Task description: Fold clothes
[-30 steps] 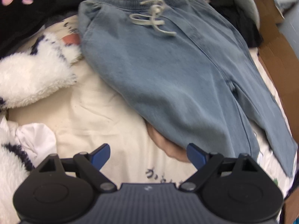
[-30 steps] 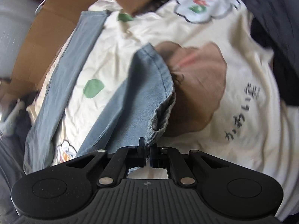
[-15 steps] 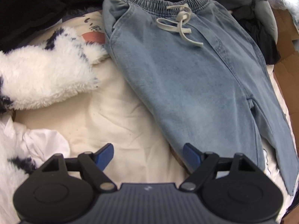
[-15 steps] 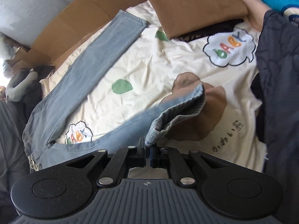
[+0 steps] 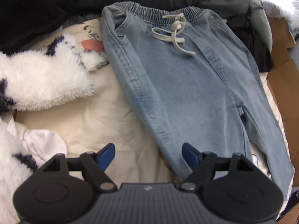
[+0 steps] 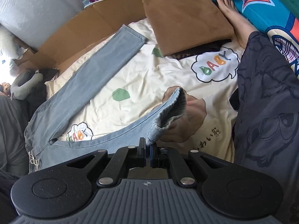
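1. A pair of light blue jeans (image 5: 186,85) is being shown spread flat on a cream printed blanket (image 5: 104,123); the elastic waistband is lying at the far end in the left wrist view, with a pale drawstring (image 5: 175,35) knotted just below it.
2. The left tool (image 5: 148,154) is being held with its blue-padded fingers (image 5: 107,154) spread wide; nothing is being gripped between them; the outer seam of one trouser leg is passing beneath the gap, beside the right-hand pad.
3. The right tool (image 6: 147,152) is being kept pressed together on the hem of one trouser leg (image 6: 168,110); the cuff is being held up off the blanket, with its inner side curling open.
4. The other trouser leg (image 6: 104,59) is being left flat and straight on the blanket, its hem lying near a folded brown cloth (image 6: 186,16).
5. A fluffy white and dark garment (image 5: 43,78) is lying just to the left of the jeans, touching the hip edge; flattened cardboard (image 6: 78,29) is lying beyond the blanket.
6. A person's bare foot (image 6: 235,18) is being seen beside the brown cloth; a dark printed sleeve (image 6: 267,112) is covering the right side of the right wrist view.
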The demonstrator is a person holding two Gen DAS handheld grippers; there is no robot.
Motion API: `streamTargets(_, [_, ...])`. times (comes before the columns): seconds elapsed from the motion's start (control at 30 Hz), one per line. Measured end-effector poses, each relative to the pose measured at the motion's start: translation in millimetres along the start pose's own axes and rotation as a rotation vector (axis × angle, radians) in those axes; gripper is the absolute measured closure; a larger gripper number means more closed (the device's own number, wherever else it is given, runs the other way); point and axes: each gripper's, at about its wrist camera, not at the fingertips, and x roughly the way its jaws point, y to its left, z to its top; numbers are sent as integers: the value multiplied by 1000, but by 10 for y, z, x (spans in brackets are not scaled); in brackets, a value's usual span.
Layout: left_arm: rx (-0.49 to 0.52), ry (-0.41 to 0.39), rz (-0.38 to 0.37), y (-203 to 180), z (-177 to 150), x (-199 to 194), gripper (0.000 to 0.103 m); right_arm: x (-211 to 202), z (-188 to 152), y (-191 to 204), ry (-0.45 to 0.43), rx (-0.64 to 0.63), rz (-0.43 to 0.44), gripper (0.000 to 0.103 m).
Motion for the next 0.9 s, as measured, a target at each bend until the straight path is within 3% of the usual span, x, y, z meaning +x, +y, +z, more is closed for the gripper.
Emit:
streamTargets(0.1, [2, 20, 15, -15, -13, 58, 29, 32, -60, -4, 11, 7, -14, 101])
streamTargets(0.17, [2, 40, 26, -7, -23, 102, 45, 59, -112, -26, 21, 10, -32, 101])
streamTargets(0.23, [16, 77, 47, -15, -30, 170, 87, 93, -160, -59, 30, 16, -52, 101])
streamTargets(0.27, [29, 97, 62, -29, -33, 203, 92, 115, -184, -76, 35, 21, -63, 101])
streamTargets(0.53, [141, 90, 189, -240, -95, 231, 94, 449, -405, -153, 68, 36, -194, 101])
streamTargets(0.77, [210, 93, 213, -285, -150, 293, 93, 842, -497, -203, 99, 34, -308, 101])
streamTargets(0.9, [192, 115, 213, -247, -142, 300, 93, 1059, -605, -416, 164, 99, -360, 101])
